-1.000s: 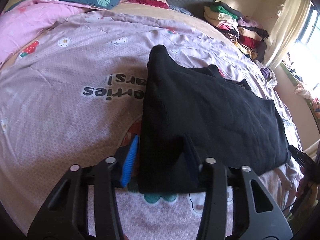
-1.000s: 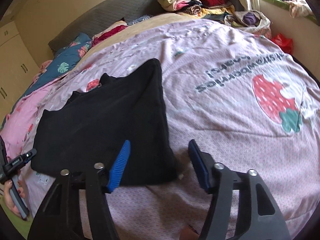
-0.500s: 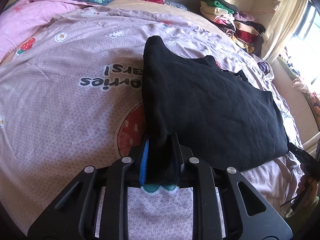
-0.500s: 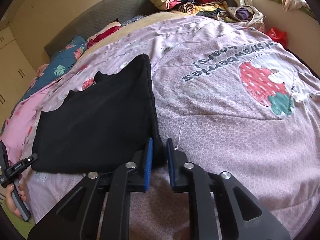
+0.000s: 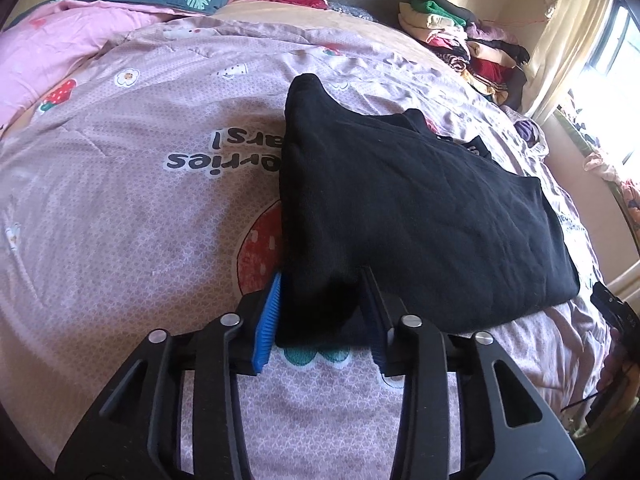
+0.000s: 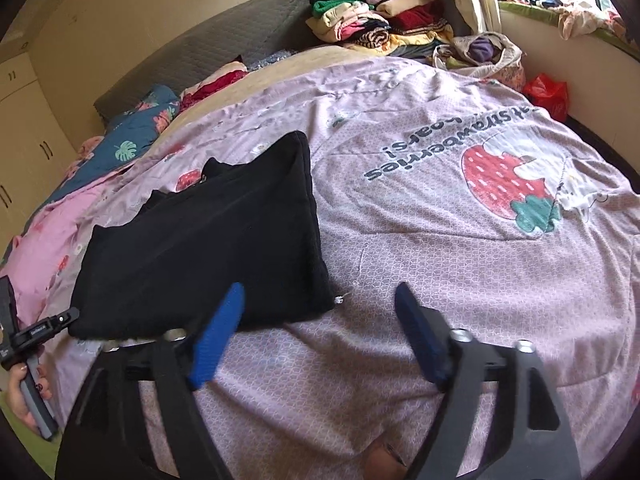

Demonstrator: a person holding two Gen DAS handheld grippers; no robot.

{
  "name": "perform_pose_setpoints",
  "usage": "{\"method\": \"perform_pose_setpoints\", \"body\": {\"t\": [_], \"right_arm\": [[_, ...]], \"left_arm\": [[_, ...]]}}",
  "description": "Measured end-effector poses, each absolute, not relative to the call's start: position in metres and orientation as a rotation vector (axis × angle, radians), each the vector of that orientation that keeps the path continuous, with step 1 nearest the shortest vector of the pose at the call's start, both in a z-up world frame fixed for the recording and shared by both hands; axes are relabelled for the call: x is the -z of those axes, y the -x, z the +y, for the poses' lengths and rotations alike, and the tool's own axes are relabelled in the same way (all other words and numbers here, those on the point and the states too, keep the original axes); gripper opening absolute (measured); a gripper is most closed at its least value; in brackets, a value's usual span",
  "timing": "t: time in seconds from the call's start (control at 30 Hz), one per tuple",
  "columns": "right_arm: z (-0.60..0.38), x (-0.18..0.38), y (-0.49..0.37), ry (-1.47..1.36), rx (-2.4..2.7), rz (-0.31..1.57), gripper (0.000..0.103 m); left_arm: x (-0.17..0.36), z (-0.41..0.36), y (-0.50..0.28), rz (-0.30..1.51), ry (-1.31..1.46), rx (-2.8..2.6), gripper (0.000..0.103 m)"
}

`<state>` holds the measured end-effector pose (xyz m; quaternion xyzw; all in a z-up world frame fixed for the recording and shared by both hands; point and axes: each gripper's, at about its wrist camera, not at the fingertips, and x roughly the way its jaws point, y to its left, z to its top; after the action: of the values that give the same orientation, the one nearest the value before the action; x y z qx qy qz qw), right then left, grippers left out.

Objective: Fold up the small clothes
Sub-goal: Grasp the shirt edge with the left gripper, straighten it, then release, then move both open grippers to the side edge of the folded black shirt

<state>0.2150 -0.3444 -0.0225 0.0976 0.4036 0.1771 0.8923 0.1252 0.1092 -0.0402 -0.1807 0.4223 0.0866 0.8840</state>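
Since half a second ago, both claws are parted from a pinch. Right claw [image 6: 320, 304] is spreading wide, nothing between its pads, the black garment [image 6: 208, 248] lying just left of it. Left claw [image 5: 320, 304] is opening, partly spread, a garment corner [image 5: 316, 304] bunched between its pads. Folded, the garment is spread mid-frame on the bed's strawberry quilt [image 6: 440, 240].

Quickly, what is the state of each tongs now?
Left tongs: opening, black garment corner between them.
Right tongs: opening wide, holding nothing.
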Motion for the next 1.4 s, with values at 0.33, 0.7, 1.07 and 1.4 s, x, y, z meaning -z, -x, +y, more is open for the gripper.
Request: {"method": "perform_pose_setpoints", "body": {"t": [0.33,0.7,1.07,1.4], "right_arm": [[-0.345,0.016,-0.198,-0.206,-0.351,0.811,0.096],[-0.331,-0.015,-0.167,-0.189,-0.409,0.728,0.098],[-0.289,-0.037,-0.14,-0.135,-0.487,0.691,0.098],[-0.231,-0.032,-0.125,-0.071,-0.575,0.72,0.098]], "left_arm": [[0.035,0.099,-0.114,0.891,0.359,-0.152,0.059],[0.023,0.1,-0.099,0.876,0.344,-0.165,0.092],[0.013,0.112,-0.083,0.833,0.353,-0.18,0.093],[0.014,0.132,-0.071,0.811,0.397,-0.186,0.093]]}}
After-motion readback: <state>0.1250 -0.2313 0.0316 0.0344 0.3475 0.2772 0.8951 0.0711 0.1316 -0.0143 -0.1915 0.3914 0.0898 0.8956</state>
